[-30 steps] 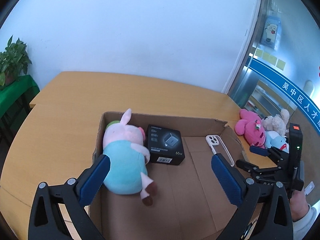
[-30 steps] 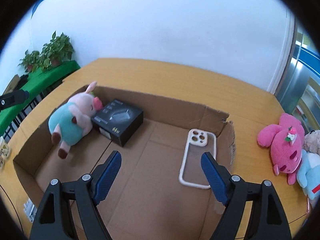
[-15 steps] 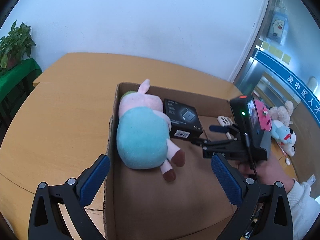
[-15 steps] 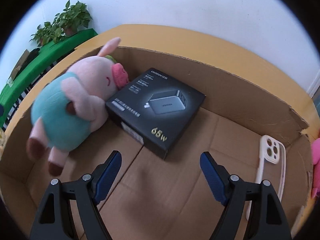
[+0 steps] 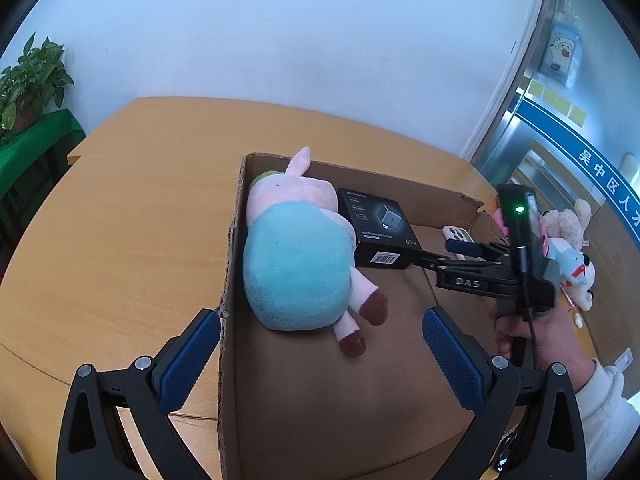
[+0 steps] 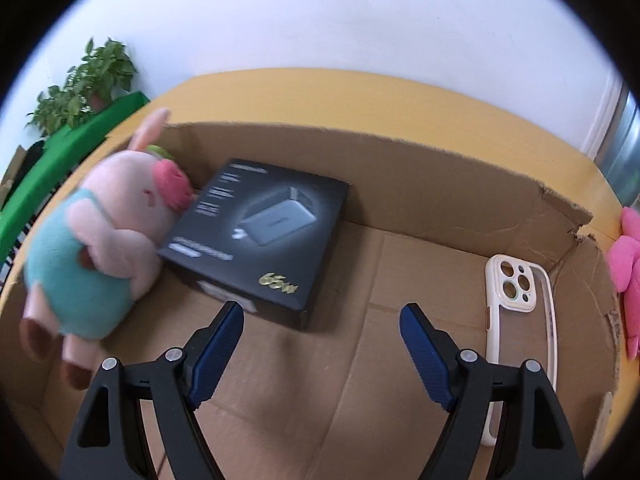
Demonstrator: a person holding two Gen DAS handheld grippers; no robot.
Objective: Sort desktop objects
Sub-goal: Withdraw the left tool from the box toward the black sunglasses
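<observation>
An open cardboard box (image 5: 236,240) (image 6: 440,184) on the wooden table holds a pig plush in a teal dress (image 5: 296,256) (image 6: 100,248), a black 65W charger box (image 5: 376,228) (image 6: 260,236) against it, and a white phone case (image 5: 454,234) (image 6: 516,308) at the right. My right gripper (image 6: 320,316) (image 5: 432,254) is open, low inside the box, its fingertips at the charger box's near edge. My left gripper (image 5: 320,340) is open and empty over the box's near left side, below the pig.
Pink, beige and white plush toys (image 5: 568,240) lie on the table right of the box; the pink one (image 6: 628,272) shows past the torn box corner. A potted plant on a green stand (image 5: 28,92) (image 6: 80,84) stands at the far left. A white wall is behind.
My right gripper has moved forward and down into the box, closing in on the charger box. My left gripper has shifted left and drawn back slightly. Both stay open.
</observation>
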